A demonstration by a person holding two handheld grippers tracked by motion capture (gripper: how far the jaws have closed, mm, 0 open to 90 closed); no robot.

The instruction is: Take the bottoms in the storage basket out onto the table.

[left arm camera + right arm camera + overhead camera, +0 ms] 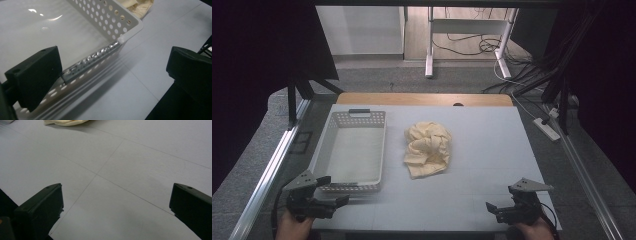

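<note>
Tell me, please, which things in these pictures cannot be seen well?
- Cloth, high view: crumpled, so its folds hide its shape and underside.
- Cloth, left gripper view: cut off by the top edge and partly behind the basket wall.
- Cloth, right gripper view: cut off by the top edge.
- Basket near wall, left gripper view: blurred.

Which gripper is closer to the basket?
The left gripper, its jaws open at the basket near corner; the right gripper sits across the table.
</note>
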